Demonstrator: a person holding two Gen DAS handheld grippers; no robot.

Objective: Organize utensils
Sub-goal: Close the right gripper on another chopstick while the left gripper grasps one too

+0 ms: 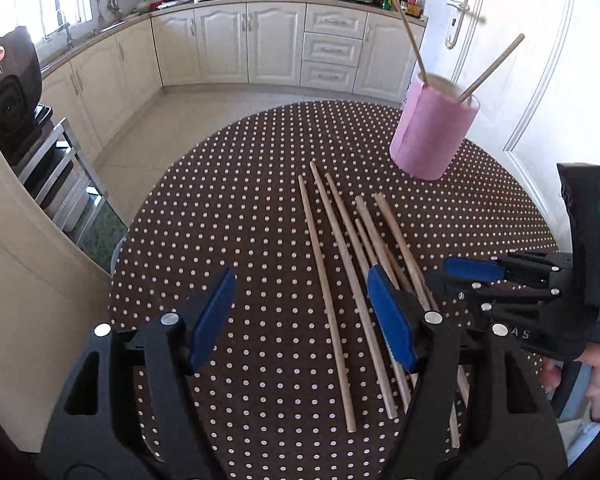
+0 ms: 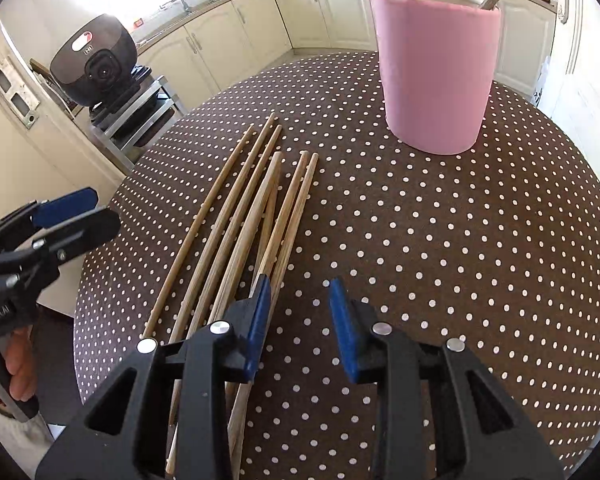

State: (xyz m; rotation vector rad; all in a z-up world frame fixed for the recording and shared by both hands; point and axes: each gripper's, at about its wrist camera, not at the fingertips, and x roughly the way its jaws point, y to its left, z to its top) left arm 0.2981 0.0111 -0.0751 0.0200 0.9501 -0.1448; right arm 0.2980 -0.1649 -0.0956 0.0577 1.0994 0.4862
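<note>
Several wooden chopsticks [image 1: 326, 300] lie side by side on a round table with a brown polka-dot cloth [image 1: 240, 220]. My left gripper [image 1: 302, 320] hangs open over them; its pads touch none of them. At the far right stands a pink cup [image 1: 432, 132] holding two chopsticks [image 1: 410, 32]. In the right wrist view my right gripper [image 2: 300, 328] is open just right of the chopsticks [image 2: 254, 220], with only cloth between its fingers. The pink cup [image 2: 436, 80] stands ahead of it. The right gripper [image 1: 472, 276] shows beside the left one, and the left gripper [image 2: 68, 216] shows at the left edge.
A black appliance [image 1: 8, 92] sits on a metal rack past the table's left edge. Cream kitchen cabinets [image 1: 260, 48] line the far wall and a white door [image 1: 540, 80] stands to the right. A hand [image 1: 596, 380] holds the right gripper's grip.
</note>
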